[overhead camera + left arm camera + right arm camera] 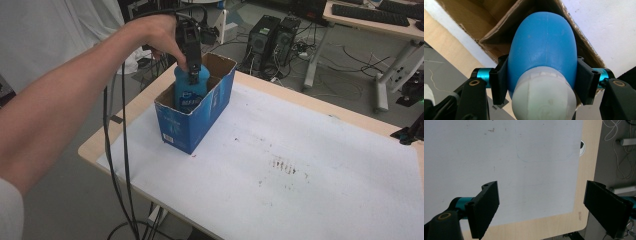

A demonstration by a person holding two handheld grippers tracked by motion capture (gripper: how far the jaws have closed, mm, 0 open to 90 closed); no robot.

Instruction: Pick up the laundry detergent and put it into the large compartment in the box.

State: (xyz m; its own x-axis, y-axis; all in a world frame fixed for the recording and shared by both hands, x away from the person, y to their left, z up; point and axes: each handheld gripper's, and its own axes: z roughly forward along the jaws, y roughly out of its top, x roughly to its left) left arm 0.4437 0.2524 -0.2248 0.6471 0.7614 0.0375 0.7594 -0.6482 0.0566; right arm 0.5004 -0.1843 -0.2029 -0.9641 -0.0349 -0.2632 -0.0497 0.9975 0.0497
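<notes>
A blue bottle [190, 88] with a white cap stands upright in the near end of an open blue cardboard box [197, 117] at the table's left edge. My left gripper [193, 64] comes down from above and is shut on the bottle's neck and shoulder. In the left gripper view both black jaws press the sides of the blue bottle [542, 47] just above its white cap [544, 96], with the brown inside of the box [499, 30] behind it. My right gripper [541, 207] hangs open over the white sheet [499, 165], nothing between its jaws.
A white sheet [280, 160] with small dark stains covers most of the wooden table [100, 140]. Black cables [120, 165] trail off the left edge. Computer towers [272, 35] and desks stand on the floor behind. A rounded table corner [584, 225] shows beneath the right gripper.
</notes>
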